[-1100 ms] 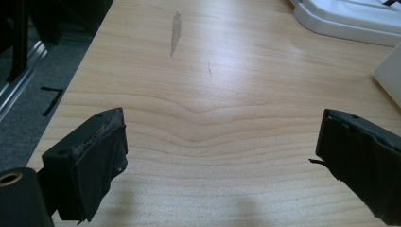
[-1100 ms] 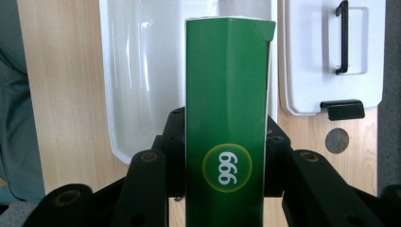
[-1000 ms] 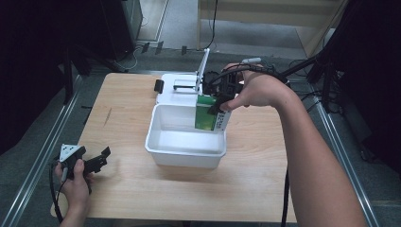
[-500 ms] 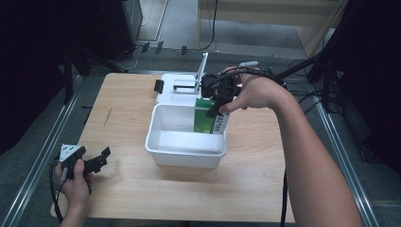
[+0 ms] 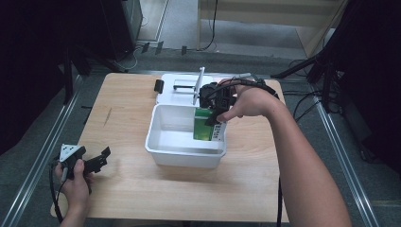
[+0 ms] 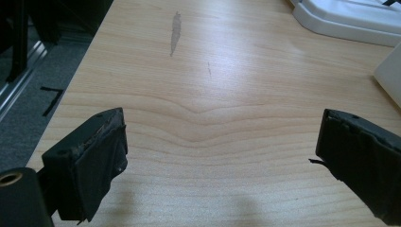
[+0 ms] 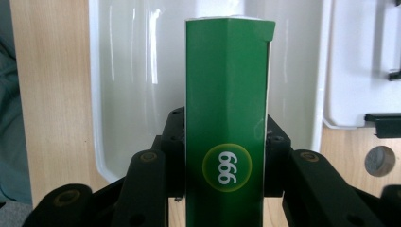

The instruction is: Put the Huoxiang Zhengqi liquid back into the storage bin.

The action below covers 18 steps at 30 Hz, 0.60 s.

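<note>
you're holding the green box (image 5: 204, 126) clamped in the right gripper (image 5: 215, 106), lowering it at the white bin's (image 5: 184, 153) 3 o'clock side, unreleased; left gripper (image 5: 94, 161) idling wide open.

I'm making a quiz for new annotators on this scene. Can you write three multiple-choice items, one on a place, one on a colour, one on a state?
1. Where is the box?
A. Over the white tub's right end
B. On the floor
C. Beside the left gripper

2. What colour is the box's front?
A. Red
B. Green
C. Blue

3. How does the right gripper stand?
A. Open over bare table
B. Lying in the tub
C. Shut on the box

Answers: 1 A, the high view shows the box at the tub's right end. 2 B, the right gripper view shows green with a 999 mark. 3 C, both jaws press the box's sides.
</note>
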Each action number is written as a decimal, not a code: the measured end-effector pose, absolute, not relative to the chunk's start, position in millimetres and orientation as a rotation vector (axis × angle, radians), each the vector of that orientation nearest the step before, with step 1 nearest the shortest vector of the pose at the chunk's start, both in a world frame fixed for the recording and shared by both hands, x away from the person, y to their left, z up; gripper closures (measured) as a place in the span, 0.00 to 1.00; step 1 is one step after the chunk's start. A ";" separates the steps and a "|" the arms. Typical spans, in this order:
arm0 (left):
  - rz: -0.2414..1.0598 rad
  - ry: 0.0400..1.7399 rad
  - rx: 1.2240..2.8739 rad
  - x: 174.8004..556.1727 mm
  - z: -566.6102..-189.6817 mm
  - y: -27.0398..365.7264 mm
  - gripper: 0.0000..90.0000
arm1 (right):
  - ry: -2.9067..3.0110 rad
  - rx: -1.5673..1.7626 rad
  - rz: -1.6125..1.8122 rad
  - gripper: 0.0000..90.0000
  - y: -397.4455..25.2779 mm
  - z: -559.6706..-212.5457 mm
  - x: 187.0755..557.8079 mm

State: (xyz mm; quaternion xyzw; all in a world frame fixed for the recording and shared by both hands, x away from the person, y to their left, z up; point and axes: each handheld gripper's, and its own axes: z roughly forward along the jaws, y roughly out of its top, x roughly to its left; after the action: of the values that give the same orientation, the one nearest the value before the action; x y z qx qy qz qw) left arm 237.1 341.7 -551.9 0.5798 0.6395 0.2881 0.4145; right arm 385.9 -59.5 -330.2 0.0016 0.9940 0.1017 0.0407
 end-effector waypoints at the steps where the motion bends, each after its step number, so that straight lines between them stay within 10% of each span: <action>1: 0.724 1.607 1.457 237.1 -551.9 341.7 0.04 | 3.048 0.003 0.302 0.71 -58.7 -333.4 386.0; 18: 0.724 1.607 1.454 237.0 -551.9 341.8 0.04 | 3.056 -0.007 0.270 0.71 -55.1 -382.4 392.0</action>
State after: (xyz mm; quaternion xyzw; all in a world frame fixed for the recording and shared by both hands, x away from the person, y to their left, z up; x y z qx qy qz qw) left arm 237.0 341.8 -551.9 0.5789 0.6399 0.2880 0.4153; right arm 392.0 -55.1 -382.4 -0.0023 0.9954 0.0880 0.0369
